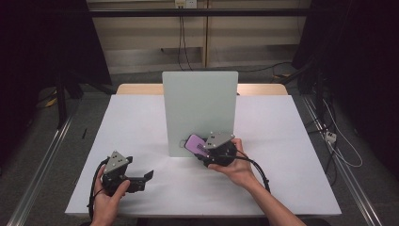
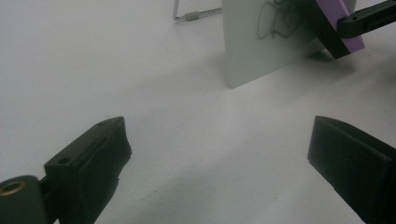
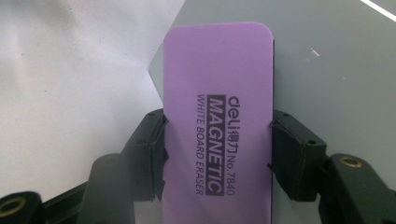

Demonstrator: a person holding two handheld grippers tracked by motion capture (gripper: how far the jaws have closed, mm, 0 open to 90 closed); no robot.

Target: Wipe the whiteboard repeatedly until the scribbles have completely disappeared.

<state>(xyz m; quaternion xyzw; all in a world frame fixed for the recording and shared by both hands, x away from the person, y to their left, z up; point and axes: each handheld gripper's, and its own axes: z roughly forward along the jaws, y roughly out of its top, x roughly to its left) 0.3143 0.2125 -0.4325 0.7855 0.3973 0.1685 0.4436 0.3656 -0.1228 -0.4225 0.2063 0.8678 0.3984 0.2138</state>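
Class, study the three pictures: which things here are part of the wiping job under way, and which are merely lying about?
In the job:
- purple eraser, clamped in the right gripper
- upright whiteboard, with a black scribble on it

Lying about:
- left gripper, open, holding nothing
- white table
- cables on the floor

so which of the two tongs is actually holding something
The right tongs, shut on the purple rectangular magnetic whiteboard eraser against the upright pale green board. The left tongs gape open over the white table.
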